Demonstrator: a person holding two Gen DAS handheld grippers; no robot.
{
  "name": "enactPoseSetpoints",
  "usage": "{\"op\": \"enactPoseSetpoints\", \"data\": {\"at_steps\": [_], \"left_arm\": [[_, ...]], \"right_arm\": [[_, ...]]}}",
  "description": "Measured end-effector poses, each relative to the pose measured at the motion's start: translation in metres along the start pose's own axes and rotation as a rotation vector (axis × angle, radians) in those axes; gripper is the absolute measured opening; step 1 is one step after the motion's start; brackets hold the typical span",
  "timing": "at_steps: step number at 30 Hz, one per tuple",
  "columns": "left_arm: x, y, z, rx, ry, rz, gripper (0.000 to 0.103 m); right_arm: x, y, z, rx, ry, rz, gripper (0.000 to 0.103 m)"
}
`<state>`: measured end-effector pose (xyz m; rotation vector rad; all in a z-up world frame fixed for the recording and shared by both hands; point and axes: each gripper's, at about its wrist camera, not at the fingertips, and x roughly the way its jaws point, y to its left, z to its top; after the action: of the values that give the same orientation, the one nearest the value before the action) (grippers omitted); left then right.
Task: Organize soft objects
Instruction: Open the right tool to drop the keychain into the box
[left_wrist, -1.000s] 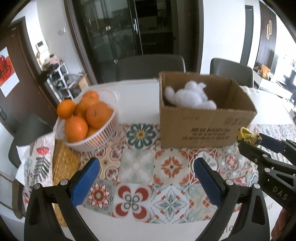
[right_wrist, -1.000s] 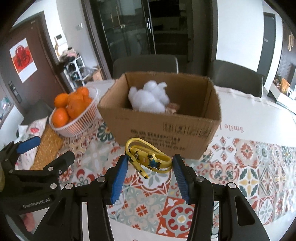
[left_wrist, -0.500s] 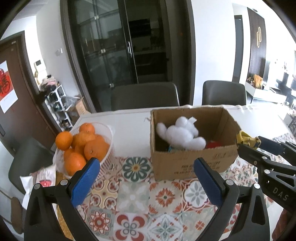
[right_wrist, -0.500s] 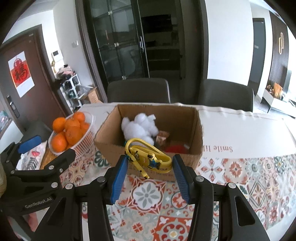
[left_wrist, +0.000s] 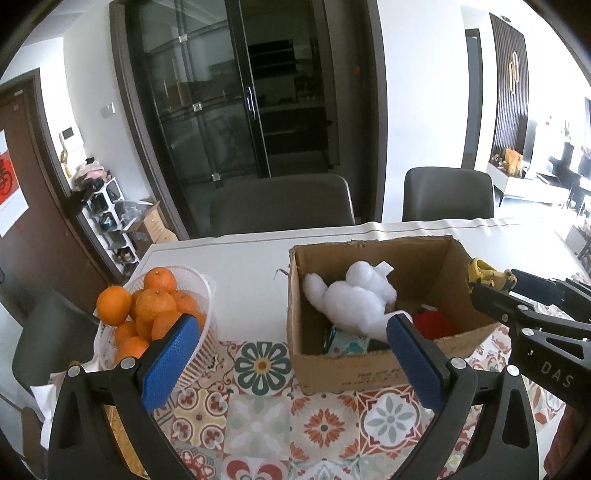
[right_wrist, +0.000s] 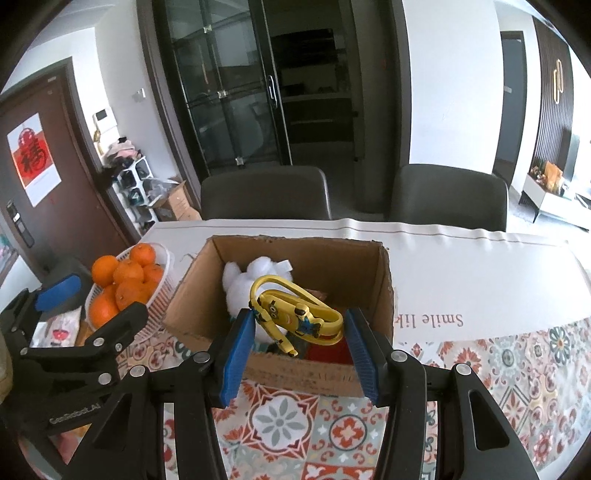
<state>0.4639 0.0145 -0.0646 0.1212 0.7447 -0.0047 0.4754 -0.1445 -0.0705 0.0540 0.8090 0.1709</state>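
Observation:
An open cardboard box stands on the patterned table. Inside lie a white plush toy, a red soft item and other small things. My right gripper is shut on a yellow minion toy and holds it above the box's near edge; the toy also shows in the left wrist view. My left gripper is open and empty, raised above the table in front of the box and to its left.
A white basket of oranges stands left of the box. A patterned cloth lies at the table's left edge. Two dark chairs stand behind the table. The far table top is white.
Both grippers have risen, so the box interior now shows from above. The right gripper has carried the yellow toy forward over the box's near edge.

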Motion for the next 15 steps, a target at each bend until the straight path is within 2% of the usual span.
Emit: {"op": "enactPoseSetpoints", "data": {"at_steps": [9,11,15], "left_arm": [[0.025,-0.002,0.006,-0.014,0.026,0.002,0.103],[0.027,-0.001,0.005,-0.016,0.031,0.003,0.103],[0.021,0.001,0.003,-0.019,0.030,0.008,0.103]], "right_arm": [[0.034,-0.014,0.007,0.043,0.069,-0.013,0.057],[0.034,-0.014,0.007,0.045,0.069,-0.027,0.064],[0.027,-0.013,0.006,0.044,0.064,-0.054,0.065]]}}
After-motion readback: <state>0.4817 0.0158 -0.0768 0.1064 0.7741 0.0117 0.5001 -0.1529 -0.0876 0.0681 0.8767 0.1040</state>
